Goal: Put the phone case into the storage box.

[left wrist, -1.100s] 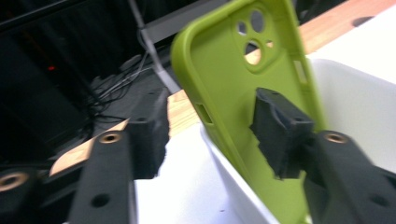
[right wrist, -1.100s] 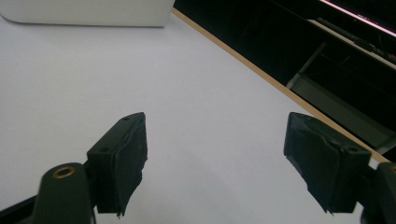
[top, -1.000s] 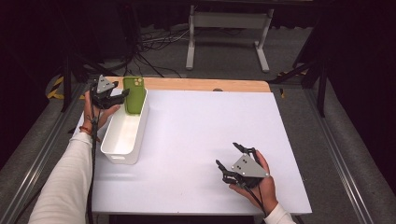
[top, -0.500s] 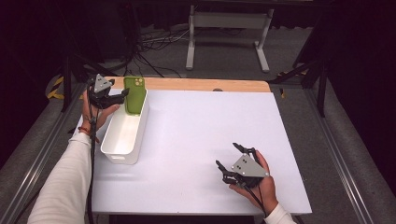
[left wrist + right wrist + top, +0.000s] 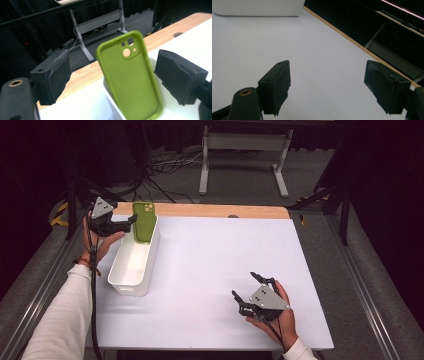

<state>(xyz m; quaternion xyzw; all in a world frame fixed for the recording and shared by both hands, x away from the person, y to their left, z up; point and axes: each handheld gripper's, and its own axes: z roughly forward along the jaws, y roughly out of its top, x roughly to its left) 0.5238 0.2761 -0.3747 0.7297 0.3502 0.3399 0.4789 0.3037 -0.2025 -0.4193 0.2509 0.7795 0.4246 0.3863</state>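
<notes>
The green phone case (image 5: pixel 144 221) stands on end in the far end of the white bin (image 5: pixel 131 270), leaning back against the bin's far wall. Its long axis runs nearly upright, tilted a little away from the person, with the camera cut-outs at the top and its hollow inner side facing back along the bin. In the left gripper view the case (image 5: pixel 130 75) rises between the two black pads (image 5: pixel 53 75), with clear air on both sides, so the jaws stand wide and touch nothing.

The left gripper (image 5: pixel 120 224) hovers just beside the case at the bin's far left corner, near the left edge of the table (image 5: pixel 210 270). The bin lies lengthwise along that left edge, its long axis running from near to far; its far end sits close to the wooden strip (image 5: pixel 215 211) at the back of the table.

The right gripper (image 5: pixel 247 290) rests in the person's hand near the front right of the white surface, well apart from the bin. Its jaws are spread wide and hold nothing; in the right gripper view the bare white top lies between the pads (image 5: pixel 275 85), and the bin's side (image 5: pixel 257 8) shows far off at the top.

Between the bin and the right gripper the table top is open white surface, running to the right edge and the front edge
</notes>
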